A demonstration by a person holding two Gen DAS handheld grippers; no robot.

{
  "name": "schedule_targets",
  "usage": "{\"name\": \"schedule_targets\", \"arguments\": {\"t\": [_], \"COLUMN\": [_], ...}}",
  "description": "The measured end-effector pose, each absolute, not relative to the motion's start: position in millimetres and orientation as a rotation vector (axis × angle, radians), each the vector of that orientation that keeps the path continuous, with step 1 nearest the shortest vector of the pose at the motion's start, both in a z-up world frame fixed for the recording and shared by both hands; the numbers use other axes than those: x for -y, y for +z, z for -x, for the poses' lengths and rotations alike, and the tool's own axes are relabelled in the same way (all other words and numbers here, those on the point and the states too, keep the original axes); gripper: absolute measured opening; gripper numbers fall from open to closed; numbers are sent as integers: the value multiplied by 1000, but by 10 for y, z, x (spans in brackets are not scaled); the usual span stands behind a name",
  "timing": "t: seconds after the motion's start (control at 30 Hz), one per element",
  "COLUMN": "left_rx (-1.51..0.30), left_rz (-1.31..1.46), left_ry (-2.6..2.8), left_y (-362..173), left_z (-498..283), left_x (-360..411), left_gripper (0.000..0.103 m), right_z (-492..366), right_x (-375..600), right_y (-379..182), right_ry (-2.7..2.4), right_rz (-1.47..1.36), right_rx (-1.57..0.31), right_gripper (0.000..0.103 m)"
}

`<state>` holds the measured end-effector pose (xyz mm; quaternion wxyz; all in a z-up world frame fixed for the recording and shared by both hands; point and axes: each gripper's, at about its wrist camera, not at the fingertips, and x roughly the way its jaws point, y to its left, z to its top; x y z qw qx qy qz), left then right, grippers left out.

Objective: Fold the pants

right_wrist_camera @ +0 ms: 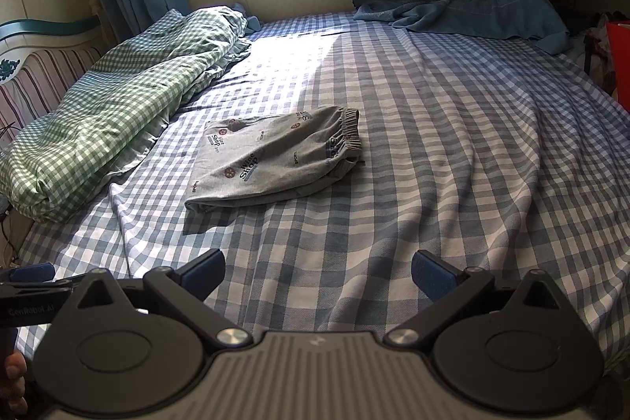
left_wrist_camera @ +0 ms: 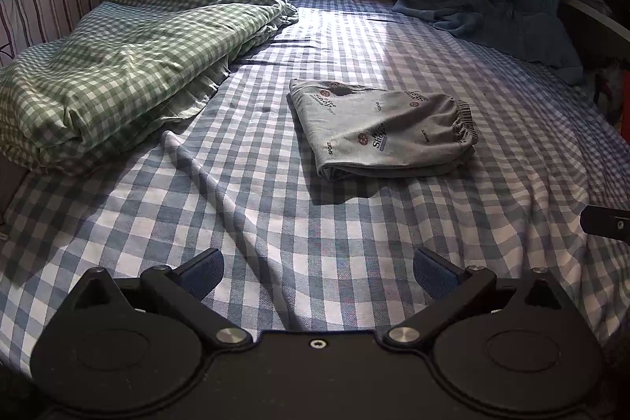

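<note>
Both grippers hang wide open and empty, left gripper (left_wrist_camera: 319, 272) and right gripper (right_wrist_camera: 318, 272), well short of the pants (left_wrist_camera: 380, 128). Pants sit folded on the checked sheet (left_wrist_camera: 275, 223), just beside the green quilt (left_wrist_camera: 130, 54).

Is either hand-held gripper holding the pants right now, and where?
Nothing is held. The left hand-held gripper and right hand-held gripper are both open, short of the folded pants on the bed.

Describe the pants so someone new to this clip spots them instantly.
Start at the bed with the blue-and-white checked sheet. Near its middle, right of the green gingham duvet, lies a folded bundle: the grey pants. Only they carry printed "Shop" lettering and a gathered elastic waistband.
</note>
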<state>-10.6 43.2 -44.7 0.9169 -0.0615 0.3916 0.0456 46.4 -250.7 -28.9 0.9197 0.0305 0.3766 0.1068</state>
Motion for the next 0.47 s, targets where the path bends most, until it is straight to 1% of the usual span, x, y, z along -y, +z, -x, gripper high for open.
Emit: {"name": "schedule_targets", "arguments": {"t": [0.47], "left_rx": [-807], "left_rz": [128], "left_ry": [95], "left_y": [-452], "left_z": [104], "left_x": [-416], "left_gripper": [102], "right_z": [-473], "right_x": [2468], "right_y": [-313], "right_ry": [215], "right_rz": [-67], "right_rx": [-783], "right_gripper": [103]}}
